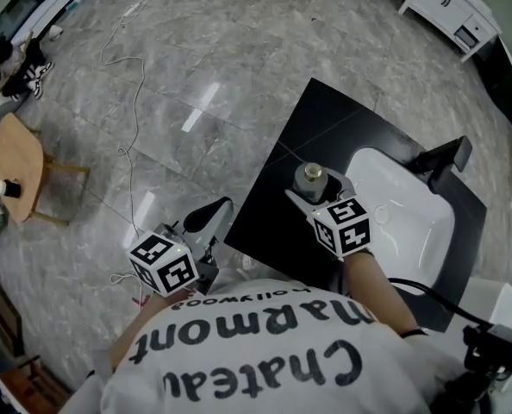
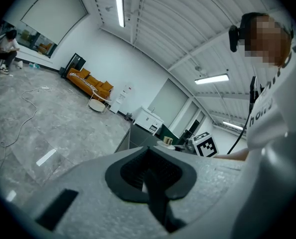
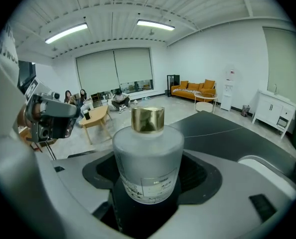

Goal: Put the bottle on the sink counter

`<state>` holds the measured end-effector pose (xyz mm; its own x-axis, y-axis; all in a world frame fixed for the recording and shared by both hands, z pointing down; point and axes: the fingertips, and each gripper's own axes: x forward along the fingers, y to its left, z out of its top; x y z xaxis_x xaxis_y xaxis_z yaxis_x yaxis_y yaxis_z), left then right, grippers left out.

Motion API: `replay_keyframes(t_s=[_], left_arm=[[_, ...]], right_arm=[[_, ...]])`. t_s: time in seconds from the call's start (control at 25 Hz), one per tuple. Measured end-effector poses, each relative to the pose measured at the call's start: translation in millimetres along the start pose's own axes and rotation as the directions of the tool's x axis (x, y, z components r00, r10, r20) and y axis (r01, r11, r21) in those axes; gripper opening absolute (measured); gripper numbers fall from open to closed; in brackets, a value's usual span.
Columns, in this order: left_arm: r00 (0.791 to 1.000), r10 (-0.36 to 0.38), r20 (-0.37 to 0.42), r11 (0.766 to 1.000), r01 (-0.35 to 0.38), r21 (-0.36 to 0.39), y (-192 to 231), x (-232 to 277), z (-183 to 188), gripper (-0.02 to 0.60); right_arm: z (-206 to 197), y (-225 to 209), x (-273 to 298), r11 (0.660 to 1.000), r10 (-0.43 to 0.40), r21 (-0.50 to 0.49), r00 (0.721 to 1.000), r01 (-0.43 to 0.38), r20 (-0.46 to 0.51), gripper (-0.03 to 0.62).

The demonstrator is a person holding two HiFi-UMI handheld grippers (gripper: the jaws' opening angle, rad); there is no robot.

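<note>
A frosted glass bottle (image 3: pixel 148 158) with a gold cap (image 3: pixel 148 119) stands upright between the jaws of my right gripper (image 3: pixel 149 179), which is shut on its body. From the head view the bottle (image 1: pixel 309 179) and right gripper (image 1: pixel 315 192) hang over the left part of the black sink counter (image 1: pixel 325 119); whether the bottle's base touches the counter is hidden. My left gripper (image 1: pixel 211 216) is off the counter's left edge, over the floor. Its jaws meet with nothing between them (image 2: pixel 150 177).
A white basin (image 1: pixel 402 210) with a black faucet (image 1: pixel 441 158) fills the counter's right half. A small wooden table (image 1: pixel 19 166) and a loose cable (image 1: pixel 131 84) are on the floor to the left. A white cabinet (image 1: pixel 450 7) stands at the far right.
</note>
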<state>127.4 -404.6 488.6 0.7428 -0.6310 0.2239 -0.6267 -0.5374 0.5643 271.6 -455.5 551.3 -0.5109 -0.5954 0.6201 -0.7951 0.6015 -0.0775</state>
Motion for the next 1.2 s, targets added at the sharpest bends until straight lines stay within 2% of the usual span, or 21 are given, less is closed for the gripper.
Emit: replay_keyframes(t_s=[0.4, 0.72, 1.0, 1.2], left_arm=[[1.000, 0.021, 0.008, 1.000, -0.021, -0.010, 4.1, -10.0, -3.1, 0.015], [0.999, 0.031, 0.029, 0.999, -0.030, -0.017, 5.6, -17.9, -1.7, 0.015], [0.997, 0.060, 0.051, 0.998, -0.058, -0.032, 12.5, -29.8, 2.0, 0.015], [0.996, 0.067, 0.058, 0.997, -0.065, -0.038, 12.8, -39.0, -2.0, 0.015]], right_arm=[[-12.3, 3.2, -3.4, 0.995, -0.035, -0.091, 0.999, 0.031, -0.036, 0.337], [-12.2, 3.0, -3.9, 0.997, -0.047, -0.059, 0.999, 0.047, -0.015, 0.337], [-17.5, 1.3, -2.0, 0.997, -0.033, 0.077, 0.999, 0.033, 0.006, 0.337], [-25.9, 1.2, 1.7, 0.998, -0.059, 0.010, 0.997, 0.060, -0.042, 0.337]])
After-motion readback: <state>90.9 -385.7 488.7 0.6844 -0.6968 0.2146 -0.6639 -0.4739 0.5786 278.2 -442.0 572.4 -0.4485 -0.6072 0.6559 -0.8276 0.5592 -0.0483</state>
